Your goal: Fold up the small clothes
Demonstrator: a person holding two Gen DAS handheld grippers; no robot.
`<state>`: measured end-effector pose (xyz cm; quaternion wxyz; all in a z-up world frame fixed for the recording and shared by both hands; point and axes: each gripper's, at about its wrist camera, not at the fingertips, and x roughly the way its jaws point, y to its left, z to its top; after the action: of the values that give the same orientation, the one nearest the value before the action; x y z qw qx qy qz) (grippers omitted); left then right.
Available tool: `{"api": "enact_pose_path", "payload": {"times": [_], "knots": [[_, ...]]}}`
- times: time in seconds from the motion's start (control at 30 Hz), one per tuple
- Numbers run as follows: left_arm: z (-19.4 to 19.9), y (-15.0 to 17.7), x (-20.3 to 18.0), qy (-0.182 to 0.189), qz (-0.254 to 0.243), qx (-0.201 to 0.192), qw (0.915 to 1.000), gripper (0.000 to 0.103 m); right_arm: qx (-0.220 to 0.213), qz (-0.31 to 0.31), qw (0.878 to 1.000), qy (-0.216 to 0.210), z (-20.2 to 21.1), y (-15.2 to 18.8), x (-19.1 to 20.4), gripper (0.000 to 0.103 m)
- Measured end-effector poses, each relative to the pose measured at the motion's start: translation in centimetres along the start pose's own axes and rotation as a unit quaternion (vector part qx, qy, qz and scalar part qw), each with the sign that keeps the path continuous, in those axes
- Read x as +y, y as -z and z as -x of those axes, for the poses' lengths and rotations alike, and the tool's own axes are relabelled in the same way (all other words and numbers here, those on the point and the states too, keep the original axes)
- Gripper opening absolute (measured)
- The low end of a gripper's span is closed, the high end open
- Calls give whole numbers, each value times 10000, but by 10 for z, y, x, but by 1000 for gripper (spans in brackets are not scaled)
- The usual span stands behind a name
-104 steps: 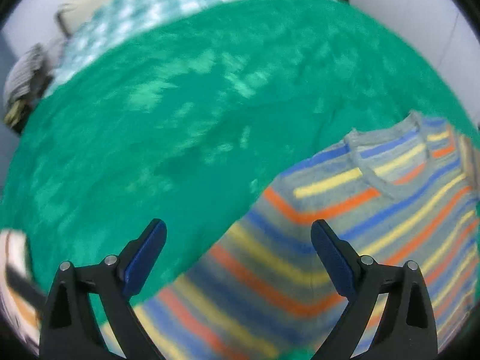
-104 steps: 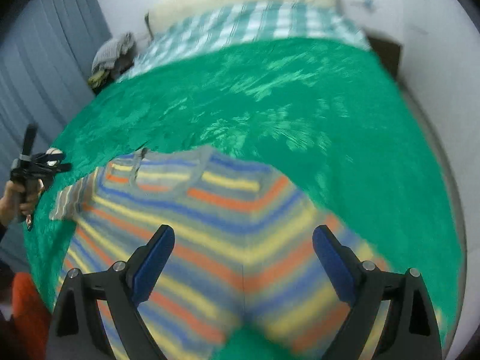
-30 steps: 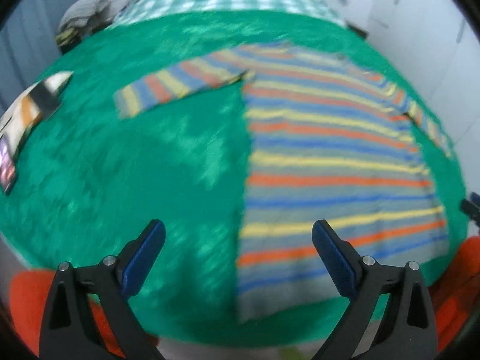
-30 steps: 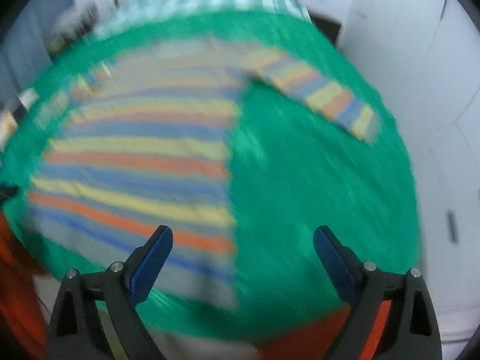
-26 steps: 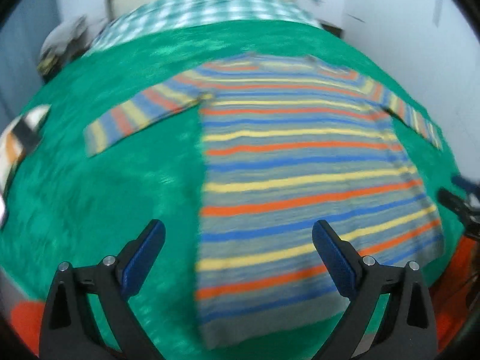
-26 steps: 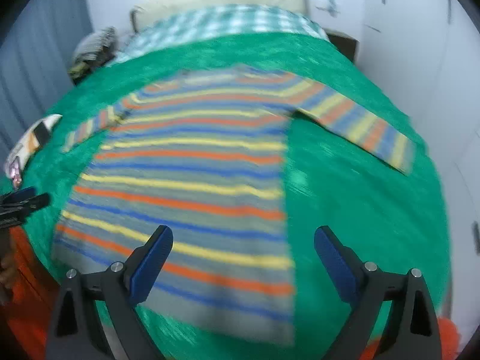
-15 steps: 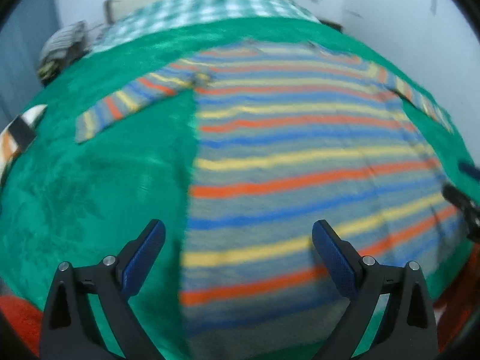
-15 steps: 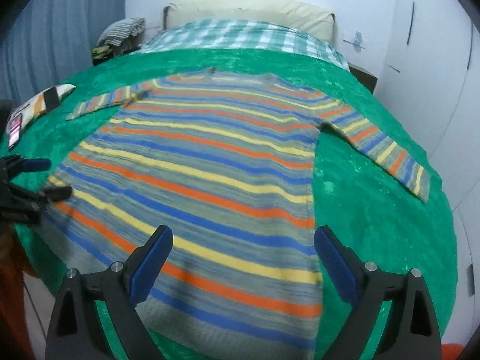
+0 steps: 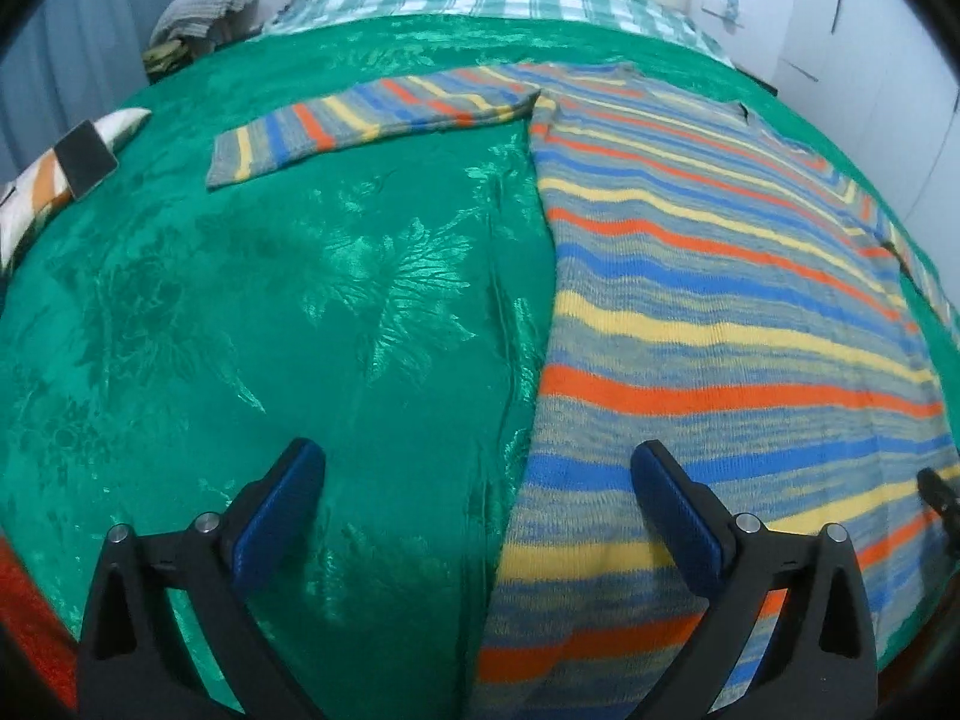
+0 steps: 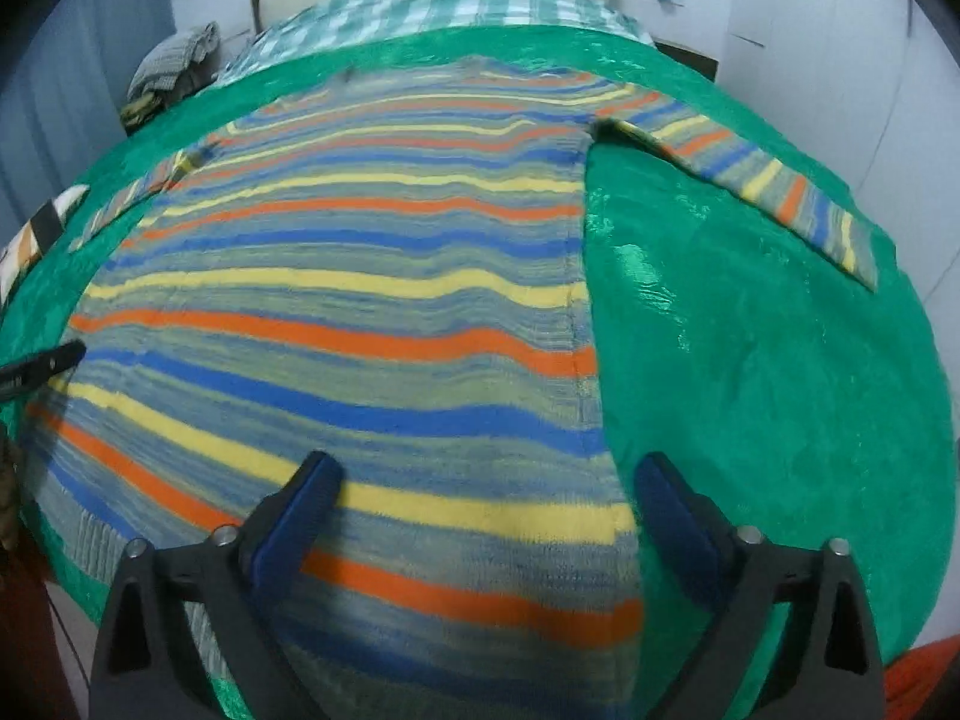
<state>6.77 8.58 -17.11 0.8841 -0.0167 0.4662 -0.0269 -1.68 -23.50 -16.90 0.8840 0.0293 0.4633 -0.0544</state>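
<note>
No readable text, label, brand, number or sign in either view. Striped sweater (image 9: 720,312) carries stripes only, no print. Green blanket (image 9: 270,300) shows woven leaf pattern, no lettering. Dark flat device (image 9: 84,159) at bed edge: screen blank.

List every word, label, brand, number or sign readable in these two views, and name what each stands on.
None can be read.
Striped sweater: stripes only, no label or print in view.
Green blanket: a woven leaf pattern, no lettering.
Dark flat item at the blanket's left edge: blank face, no visible mark.
Wall fitting beyond the bed: too small to tell.
</note>
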Motion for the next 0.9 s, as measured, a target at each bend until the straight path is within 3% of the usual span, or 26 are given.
{"api": "enact_pose_path", "payload": {"times": [0.13,0.4,0.9], "knots": [[-1,-1,5,159,16,122,9998,103,-38,-11,10000,-9,-1,3,-1,103],[-4,-4,-1,78,-279,308,9991,103,-117,37,9999,69,-2,5,2,103],[-3,-1,-3,120,-450,340,9983,103,-126,33,9999,80,-1,5,2,103]]}}
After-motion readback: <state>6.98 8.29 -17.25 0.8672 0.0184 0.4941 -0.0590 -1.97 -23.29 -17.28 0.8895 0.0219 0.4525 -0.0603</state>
